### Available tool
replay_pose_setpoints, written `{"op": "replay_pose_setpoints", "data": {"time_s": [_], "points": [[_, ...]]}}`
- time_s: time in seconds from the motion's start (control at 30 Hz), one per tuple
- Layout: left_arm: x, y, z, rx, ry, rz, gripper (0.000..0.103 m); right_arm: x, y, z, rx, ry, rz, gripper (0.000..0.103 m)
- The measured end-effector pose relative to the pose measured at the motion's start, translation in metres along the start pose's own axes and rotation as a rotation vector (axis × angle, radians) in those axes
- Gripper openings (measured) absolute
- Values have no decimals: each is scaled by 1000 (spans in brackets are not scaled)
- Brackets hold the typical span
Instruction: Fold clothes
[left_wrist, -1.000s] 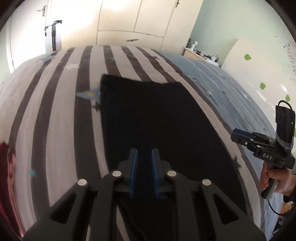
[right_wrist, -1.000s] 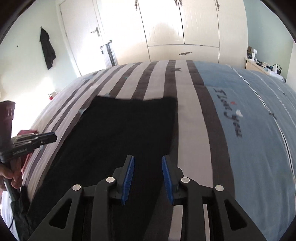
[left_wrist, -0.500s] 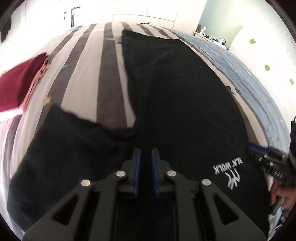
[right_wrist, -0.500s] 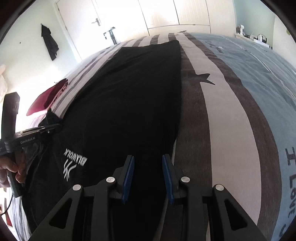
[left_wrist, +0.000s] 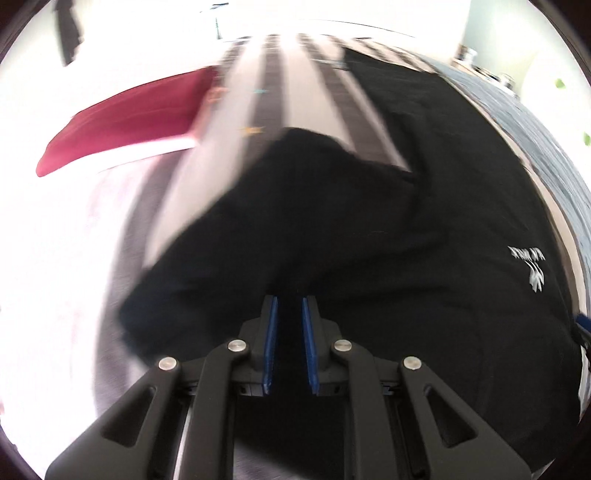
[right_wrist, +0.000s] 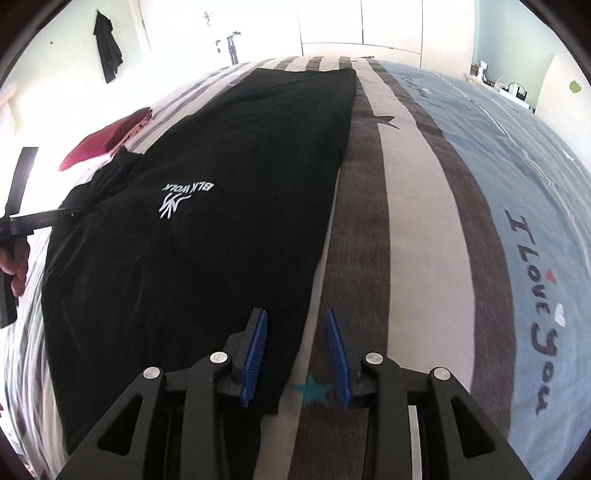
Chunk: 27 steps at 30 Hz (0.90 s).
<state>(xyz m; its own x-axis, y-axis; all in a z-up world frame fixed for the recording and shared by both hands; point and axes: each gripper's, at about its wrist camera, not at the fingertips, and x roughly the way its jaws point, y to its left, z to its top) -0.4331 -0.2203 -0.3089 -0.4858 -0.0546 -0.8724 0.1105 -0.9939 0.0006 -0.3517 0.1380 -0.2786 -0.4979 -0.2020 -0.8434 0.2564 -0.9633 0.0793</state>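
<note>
Black T-shirt (right_wrist: 236, 177), laid flat along the striped bed (right_wrist: 417, 192), near side folded in, one sleeve (left_wrist: 280, 229) spread out to your left beside the maroon garment (left_wrist: 125, 122). Your left gripper (left_wrist: 289, 343) hangs over the sleeve's root, jaws nearly together; in the blurred left wrist view you can't tell whether any cloth sits between the blue pads. Your right gripper (right_wrist: 297, 354) has just been easing its jaws wider and straddles the shirt's straight right edge, pads clear of the fabric, nothing clamped. Here's the risk: bite too shallow on that edge and only the top layer lifts, dragging the fold open. Pull one hand ahead of the other and the body skews across the stripes. That loose sleeve could bunch under the fold if left where it lies.
</note>
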Motion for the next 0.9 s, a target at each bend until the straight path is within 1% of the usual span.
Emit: {"op": "replay_pose_setpoints", "data": {"time_s": [0.03,0.1,0.17,0.2,0.27,0.33,0.37,0.4,0.5,0.53,0.63,0.77,0.9], "points": [[-5,5,0,-13,-3,16,12,-4,0,1,2,0,-3,30],[-14,6,0,-2,-23,-1,12,-13,8,3,-9,-26,12,30],[-20,3,-5,29,-43,-22,12,-24,24,5,-37,-71,46,30],[-19,2,-9,38,-40,-25,12,-27,32,5,-50,-87,65,30],[-13,7,-16,43,-30,-23,12,-28,48,-2,-65,-87,94,30],[-3,21,-25,22,-11,-2,12,-26,59,-13,-62,-68,108,31],[-1,31,-29,0,-22,-15,12,-24,64,-21,-59,-56,111,31],[-2,37,-31,-5,-41,-12,12,-22,68,-30,-57,-41,108,31],[-8,47,-31,-4,-46,25,12,-24,71,-57,-31,-19,95,31],[-10,51,-31,-19,-42,38,12,-26,70,-65,-17,-20,96,32],[-22,55,-33,-48,-34,41,12,-33,69,-84,15,-28,97,32],[-46,25,-36,-16,-61,-63,12,-44,69,-97,41,-32,92,33],[-66,-19,-45,51,-88,-188,12,-49,72,-106,51,-38,72,33]]}}
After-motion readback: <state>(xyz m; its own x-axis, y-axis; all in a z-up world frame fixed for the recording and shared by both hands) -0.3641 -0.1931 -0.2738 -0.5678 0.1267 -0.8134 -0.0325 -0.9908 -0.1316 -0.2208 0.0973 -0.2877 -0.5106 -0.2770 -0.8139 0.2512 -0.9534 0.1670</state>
